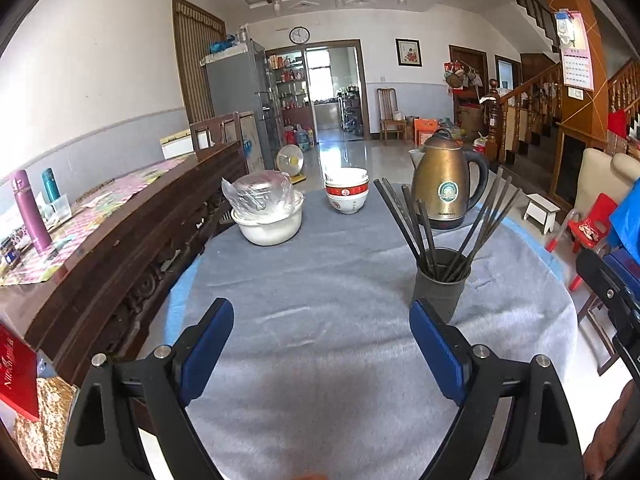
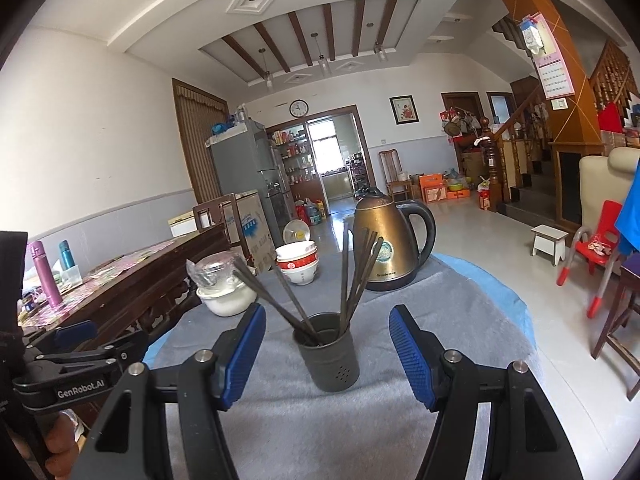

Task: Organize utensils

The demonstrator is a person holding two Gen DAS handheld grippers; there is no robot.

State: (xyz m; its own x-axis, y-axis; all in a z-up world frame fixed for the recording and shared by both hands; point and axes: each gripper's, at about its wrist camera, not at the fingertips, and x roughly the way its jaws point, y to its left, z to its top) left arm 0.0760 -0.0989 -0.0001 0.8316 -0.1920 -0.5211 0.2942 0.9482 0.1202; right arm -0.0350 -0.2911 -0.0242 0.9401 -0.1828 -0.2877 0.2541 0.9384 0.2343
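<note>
Left wrist view puts your left gripper (image 1: pixel 322 346) low over the grey cloth (image 1: pixel 320 280), its blue pads spread wide with nothing between them. The dark utensil holder (image 1: pixel 438 288) stands upright on the cloth just beyond the right pad of that gripper, to the right of the scene's middle. The chopsticks (image 1: pixel 424 224) sit in it tips down, their long axes running up and away from the cup: some lean up to the left, the others fan up to the right, so the bundle opens like a V. Farther off on the cloth you have a brass-coloured kettle (image 1: pixel 444 188) behind the holder, a stack of white and red bowls (image 1: pixel 347 192) near the far edge, and to their left a white bowl (image 1: pixel 268 224) with a plastic-wrapped dish on top. Right wrist view shows your right gripper (image 2: pixel 328 346) also released, pads well apart, with the holder (image 2: pixel 329 354) standing upright in the gap between them and touching neither pad. From here the chopsticks (image 2: pixel 352 276) split the same way, two slanting up to the far left and the rest rising nearly straight with a slight lean right. Your left gripper's black frame (image 2: pixel 80 364) shows at the left edge, beside the wooden sideboard (image 2: pixel 132 280).
</note>
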